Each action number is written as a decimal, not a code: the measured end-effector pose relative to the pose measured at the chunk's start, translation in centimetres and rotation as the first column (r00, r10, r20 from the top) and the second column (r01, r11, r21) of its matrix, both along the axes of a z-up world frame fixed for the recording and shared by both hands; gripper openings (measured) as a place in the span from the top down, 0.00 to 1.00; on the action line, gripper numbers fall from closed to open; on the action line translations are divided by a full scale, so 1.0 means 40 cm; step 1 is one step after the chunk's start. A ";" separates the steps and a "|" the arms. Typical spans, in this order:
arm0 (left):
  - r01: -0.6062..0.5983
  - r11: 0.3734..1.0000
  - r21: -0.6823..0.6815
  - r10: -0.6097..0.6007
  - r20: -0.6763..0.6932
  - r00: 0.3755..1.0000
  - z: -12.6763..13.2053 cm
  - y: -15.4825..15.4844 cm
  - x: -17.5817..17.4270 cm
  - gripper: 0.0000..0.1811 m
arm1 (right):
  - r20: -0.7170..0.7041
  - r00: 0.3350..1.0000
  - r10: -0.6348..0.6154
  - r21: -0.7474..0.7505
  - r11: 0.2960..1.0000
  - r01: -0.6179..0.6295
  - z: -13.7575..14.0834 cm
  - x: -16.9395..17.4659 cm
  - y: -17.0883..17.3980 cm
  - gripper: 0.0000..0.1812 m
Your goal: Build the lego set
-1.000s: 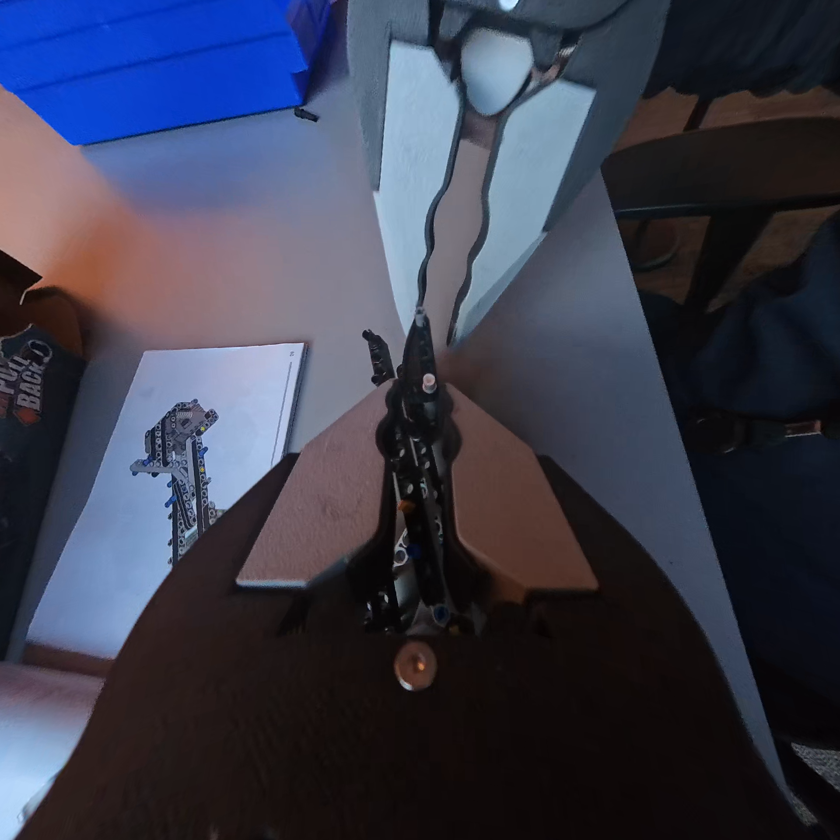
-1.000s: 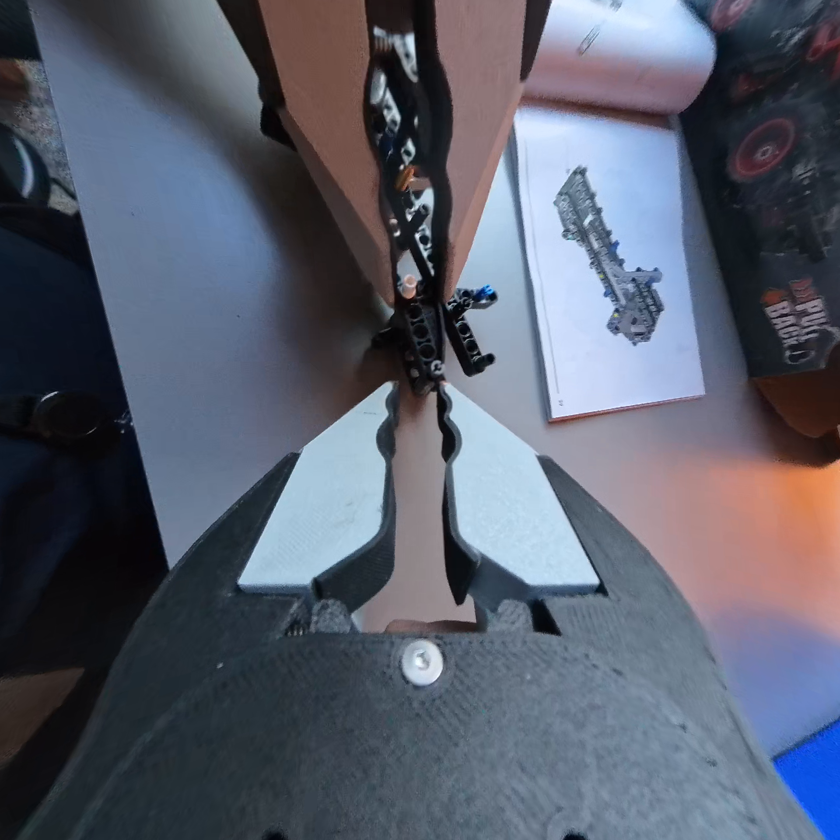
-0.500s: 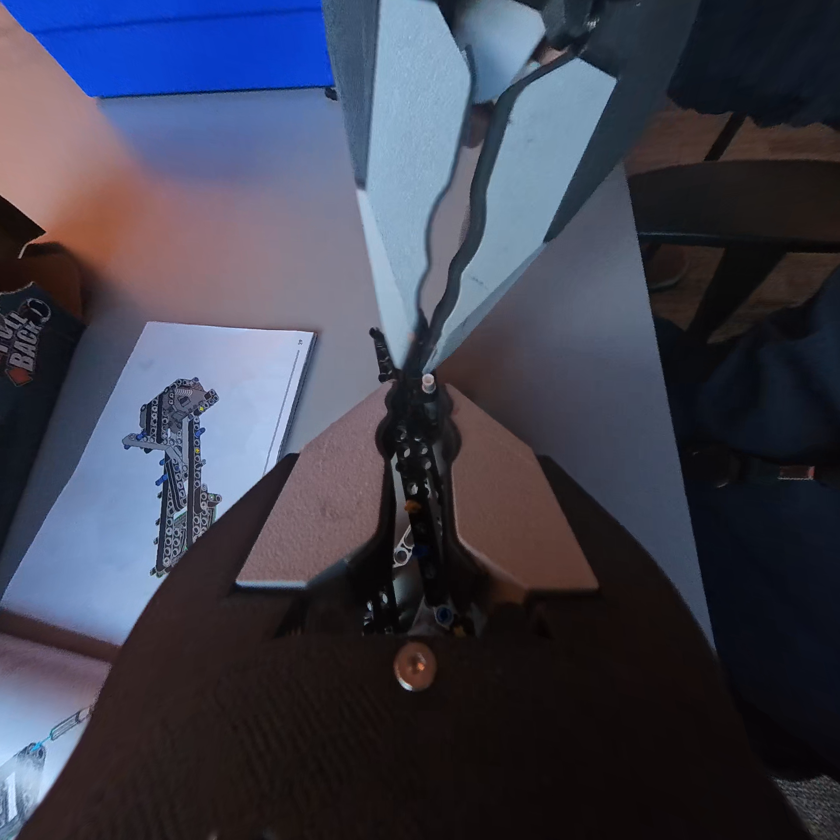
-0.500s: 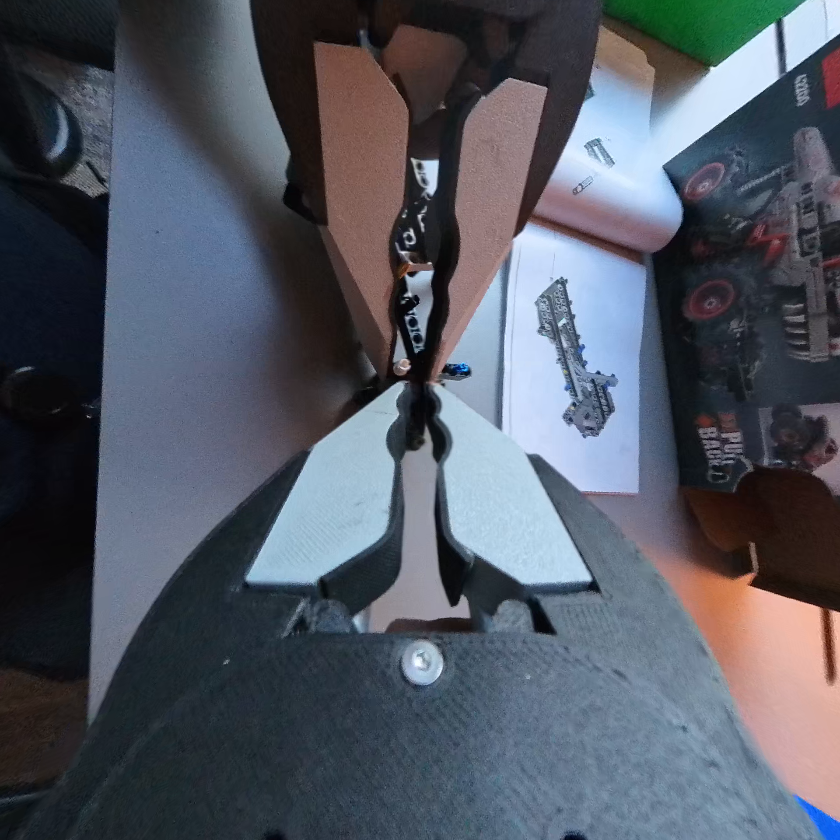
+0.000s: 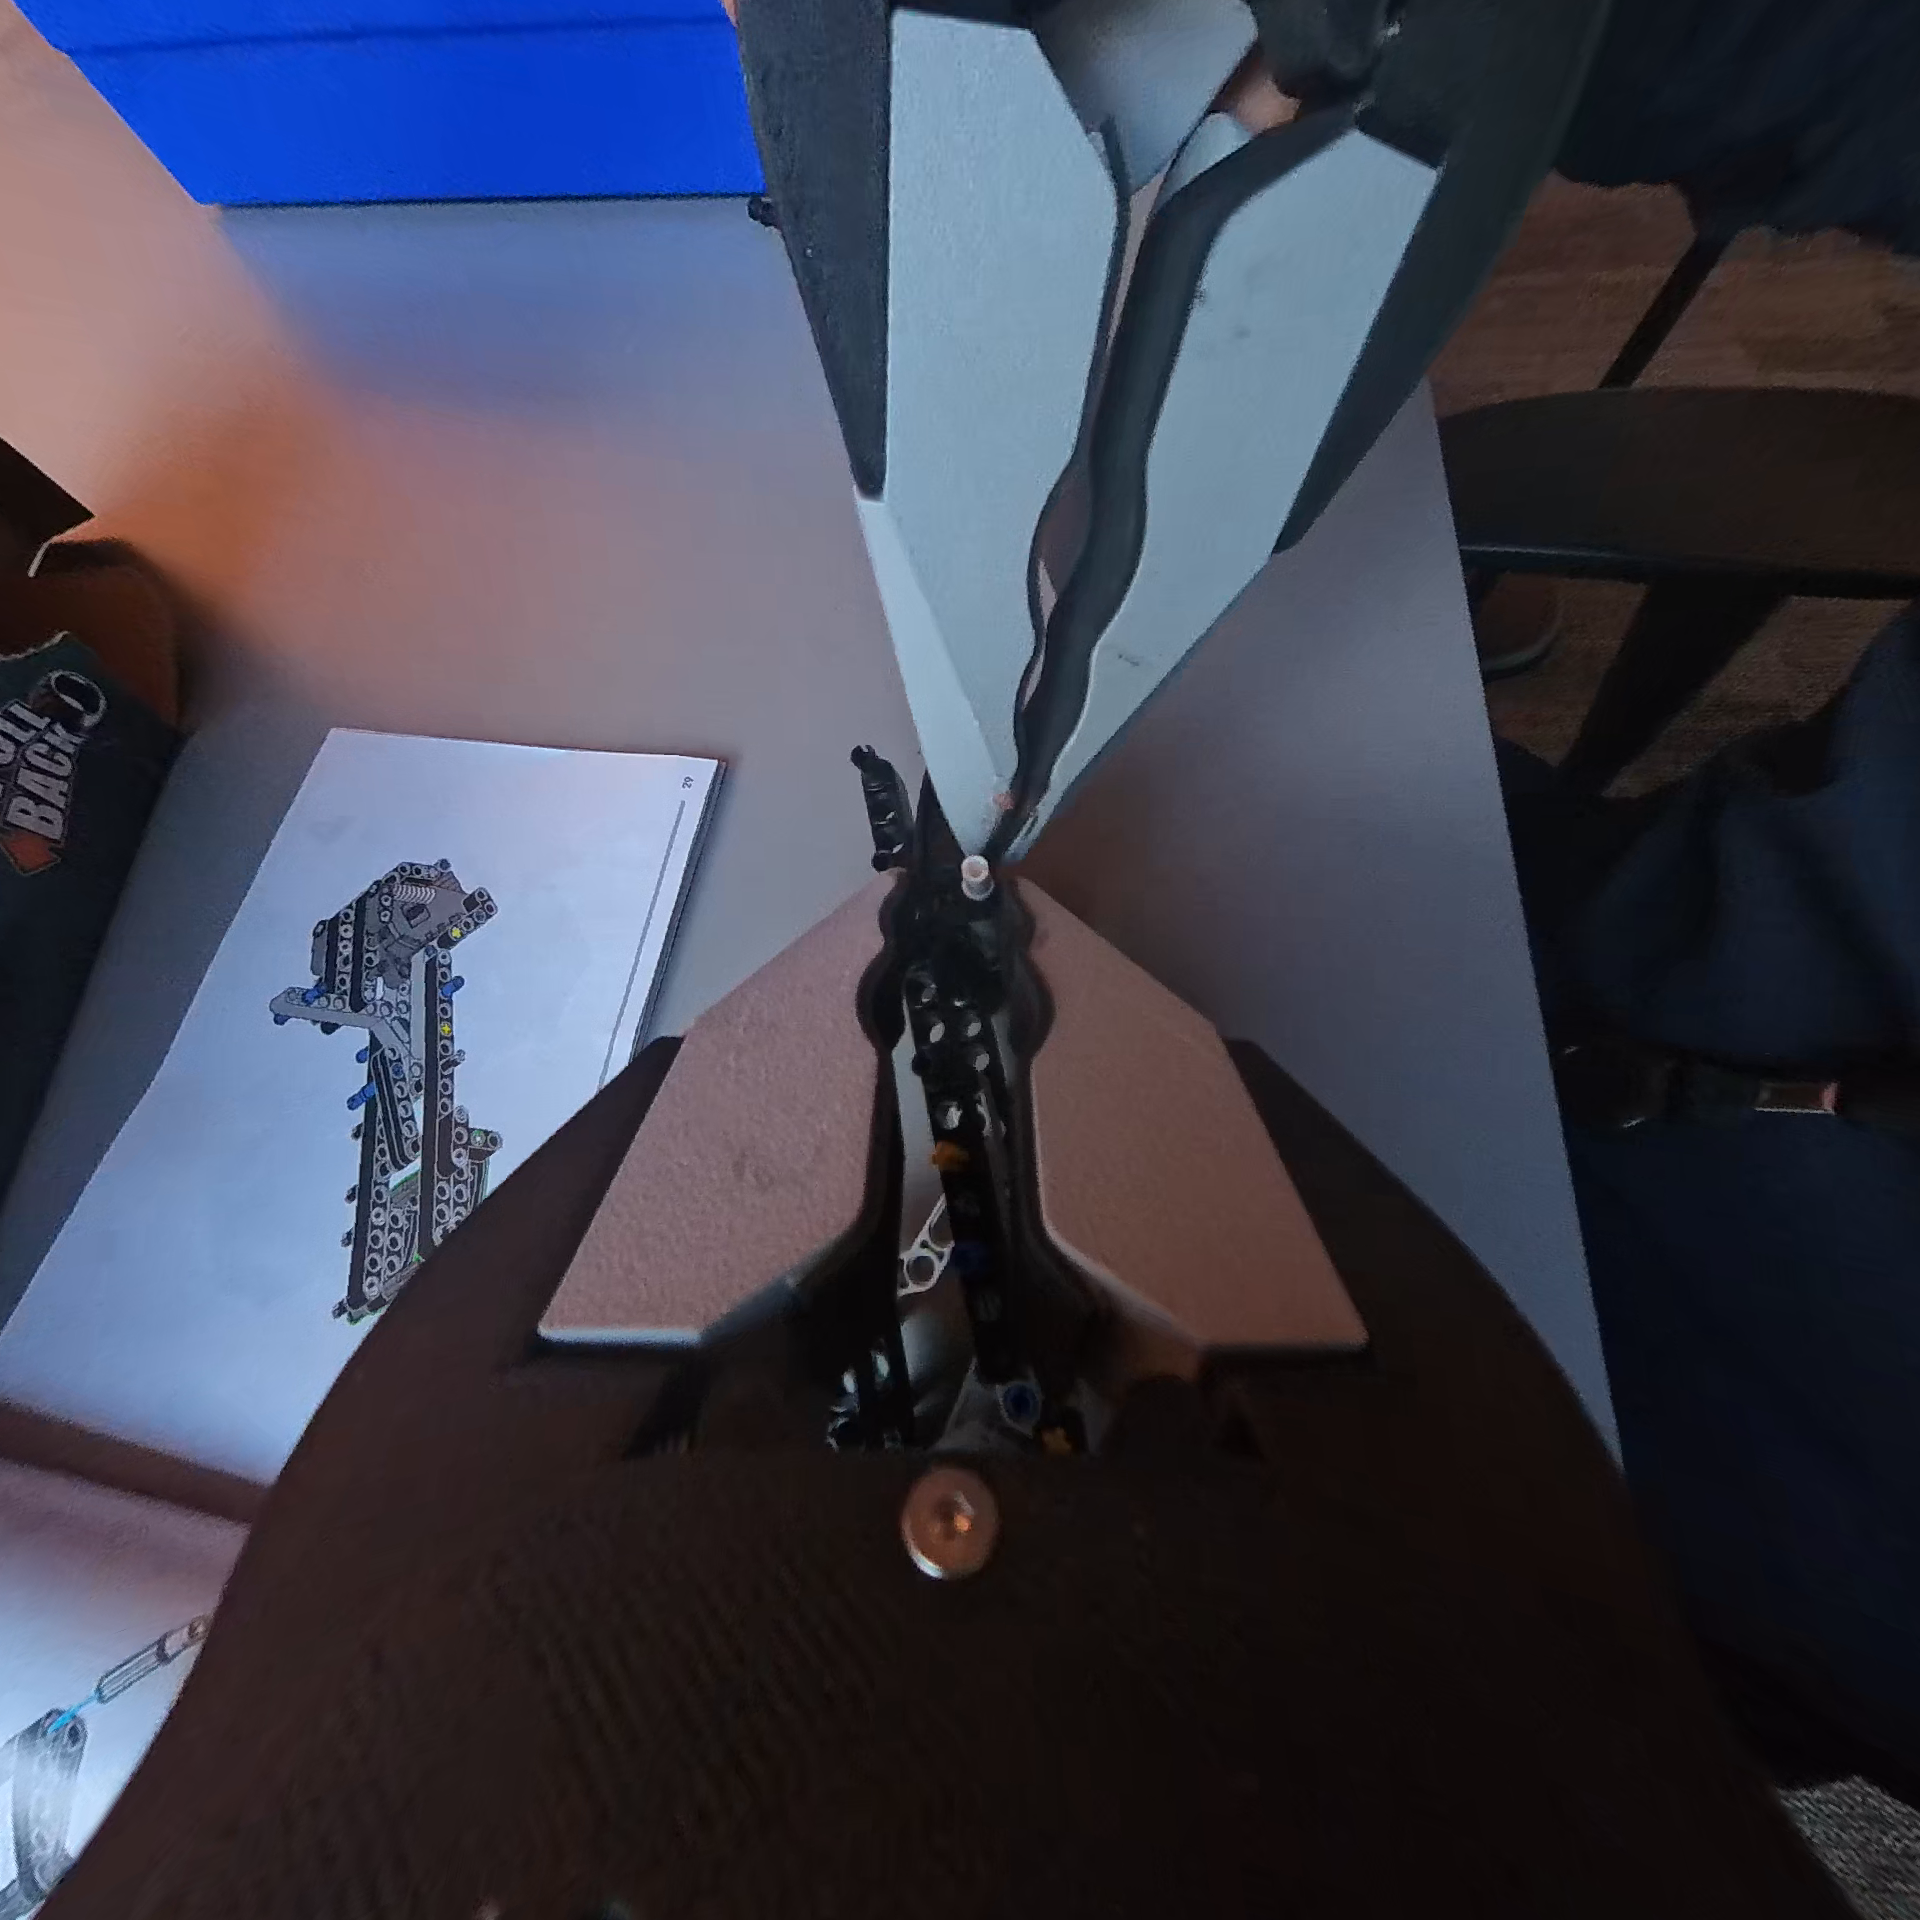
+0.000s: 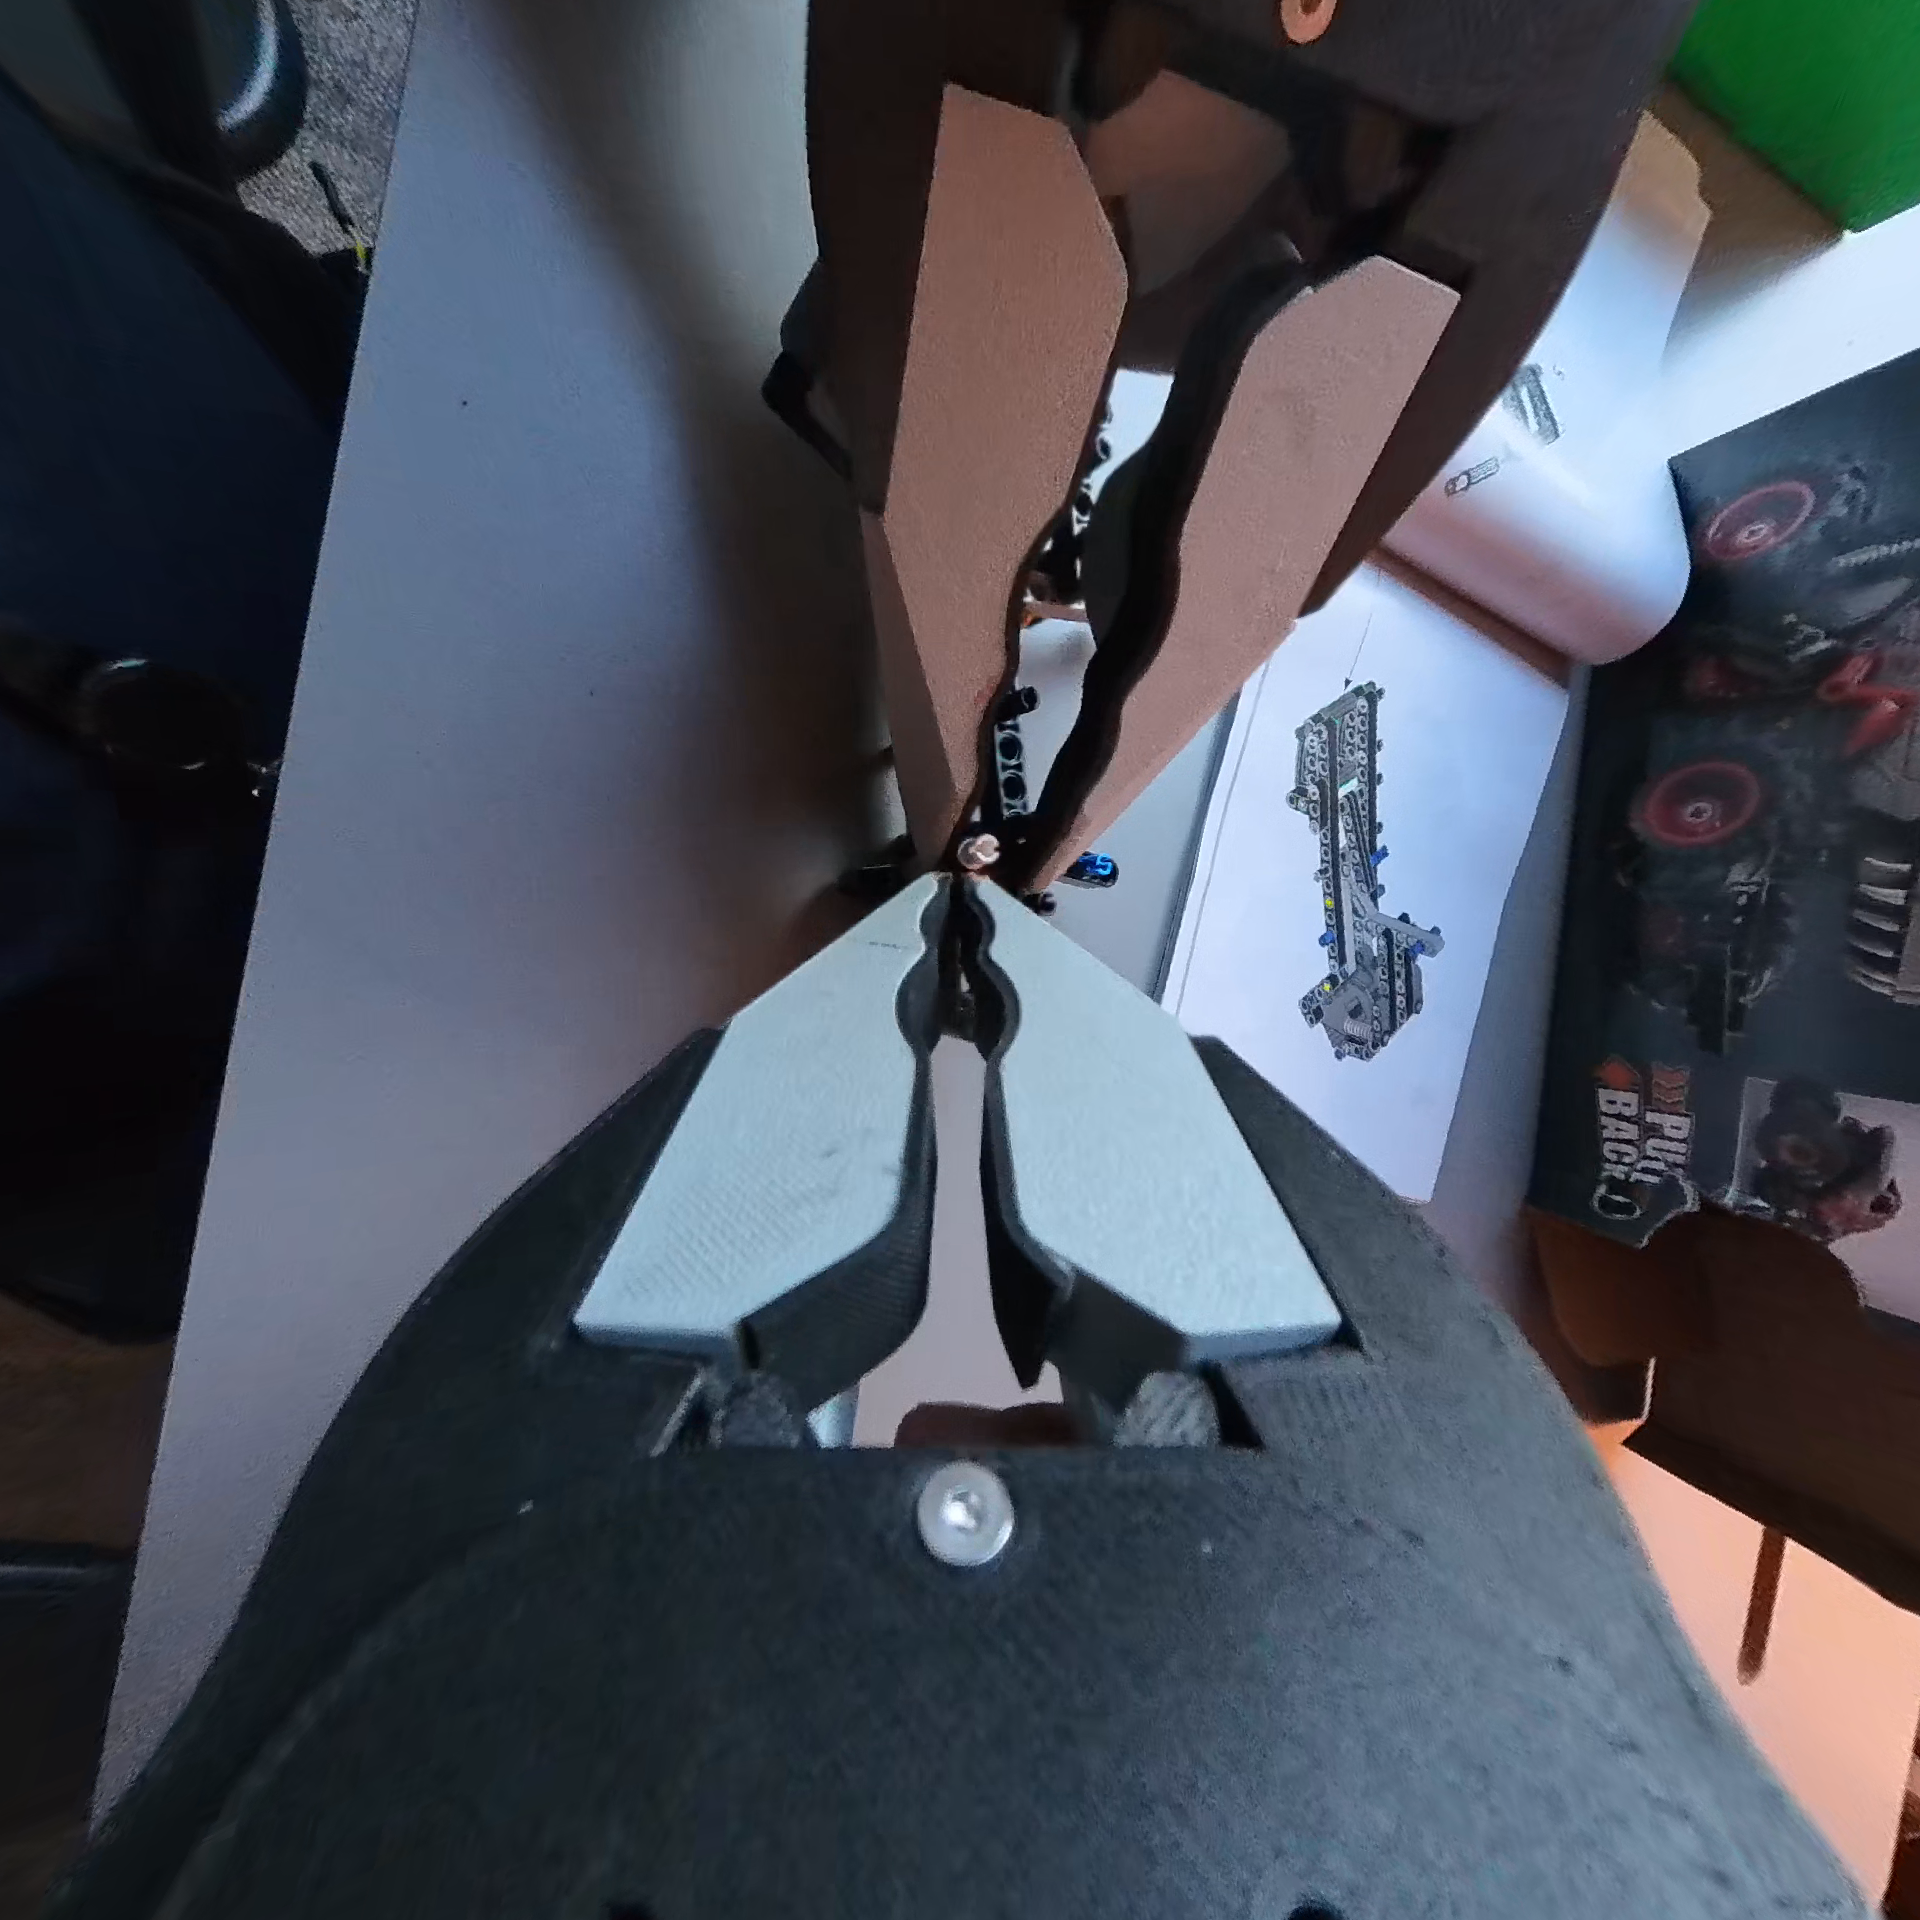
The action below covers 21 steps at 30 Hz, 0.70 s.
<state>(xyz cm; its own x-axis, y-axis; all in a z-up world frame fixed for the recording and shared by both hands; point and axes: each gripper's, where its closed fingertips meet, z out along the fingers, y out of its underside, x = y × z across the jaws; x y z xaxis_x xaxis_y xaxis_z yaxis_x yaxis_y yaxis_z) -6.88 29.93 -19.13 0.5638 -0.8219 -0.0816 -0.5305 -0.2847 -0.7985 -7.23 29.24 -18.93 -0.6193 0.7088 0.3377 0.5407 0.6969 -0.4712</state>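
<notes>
A blue bin is seen at the far end of the grey table; a dark chair is placed beside the table.

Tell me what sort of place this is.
Probably a desk or hobby table in a home or office. An open instruction booklet lies on the grey tabletop beside the toy set's box, and a dark chair stands at the table's edge.
</notes>
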 end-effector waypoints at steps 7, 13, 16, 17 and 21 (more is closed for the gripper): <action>-0.002 1.000 -0.015 0.002 0.011 1.000 0.000 0.001 0.001 0.93 | 0.029 0.999 0.030 0.085 0.996 -0.033 0.002 0.001 0.004 0.96; -0.001 1.000 -0.014 0.001 0.011 1.000 0.000 0.002 0.002 0.93 | 0.048 0.999 0.018 0.087 0.996 -0.022 -0.008 0.000 0.009 0.97; -0.001 1.000 -0.014 0.001 0.011 1.000 0.000 0.002 0.002 0.93 | 0.058 0.998 0.025 0.094 0.995 -0.030 -0.008 -0.002 0.008 0.98; -0.001 1.000 -0.013 0.002 0.009 1.000 0.000 0.003 0.003 0.93 | 0.065 0.997 0.029 0.102 0.994 -0.035 -0.008 -0.002 0.008 0.98; -0.001 1.000 -0.013 0.001 0.008 1.000 0.001 0.002 0.003 0.93 | 0.097 0.993 0.064 0.121 0.990 -0.076 -0.008 0.000 0.009 0.98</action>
<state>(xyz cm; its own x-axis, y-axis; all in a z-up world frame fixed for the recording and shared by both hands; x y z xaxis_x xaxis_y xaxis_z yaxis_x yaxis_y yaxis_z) -6.75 30.02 -19.10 0.5650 -0.8224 -0.0664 -0.5240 -0.2955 -0.7989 -7.22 29.61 -19.27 -0.6985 0.6186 0.3597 0.5255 0.7846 -0.3289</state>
